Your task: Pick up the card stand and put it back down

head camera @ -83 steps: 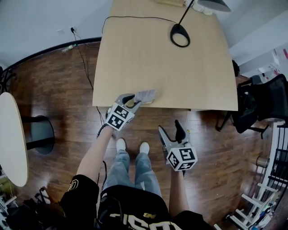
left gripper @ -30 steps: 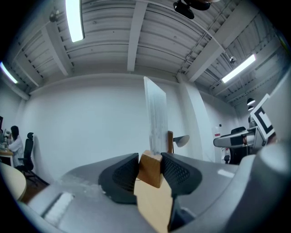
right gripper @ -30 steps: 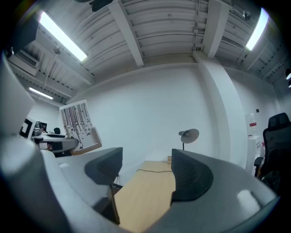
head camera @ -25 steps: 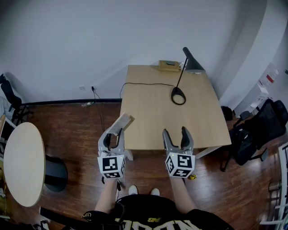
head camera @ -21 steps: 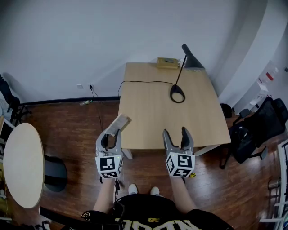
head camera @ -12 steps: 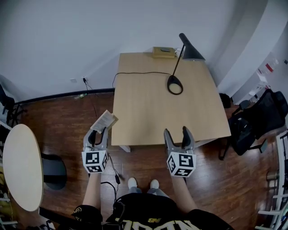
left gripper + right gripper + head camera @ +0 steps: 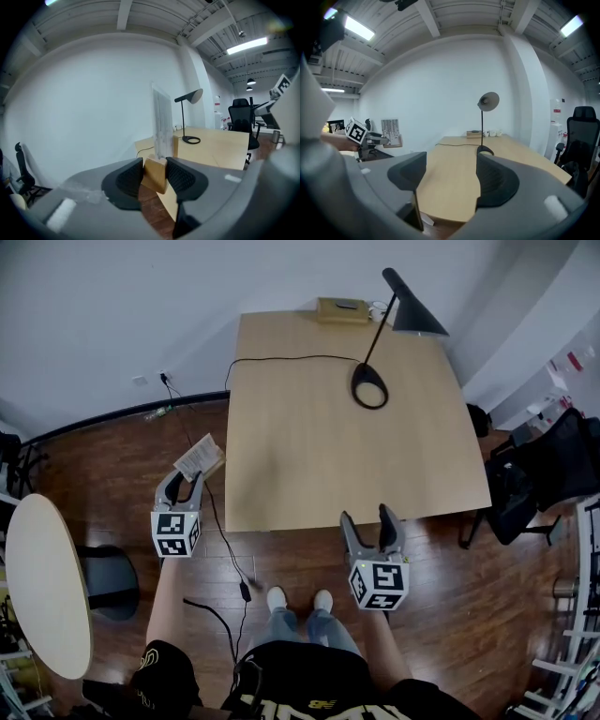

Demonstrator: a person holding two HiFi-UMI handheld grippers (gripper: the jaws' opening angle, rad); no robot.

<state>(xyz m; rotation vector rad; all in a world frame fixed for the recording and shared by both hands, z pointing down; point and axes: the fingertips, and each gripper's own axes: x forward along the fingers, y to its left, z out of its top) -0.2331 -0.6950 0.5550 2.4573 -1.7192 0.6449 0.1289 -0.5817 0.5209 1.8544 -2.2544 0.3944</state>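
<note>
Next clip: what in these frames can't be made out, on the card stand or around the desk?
Print on the card stand: too small in the head view, nearly edge-on in the left gripper view.
Box at the far edge of the desk: too small to identify in any view.
Round table: cut off by the head view's left edge.

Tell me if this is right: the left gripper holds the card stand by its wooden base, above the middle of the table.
Not quite. The left gripper holds the card stand by its wooden base, but out past the table's left edge, not above its middle. The head view shows it.
</note>
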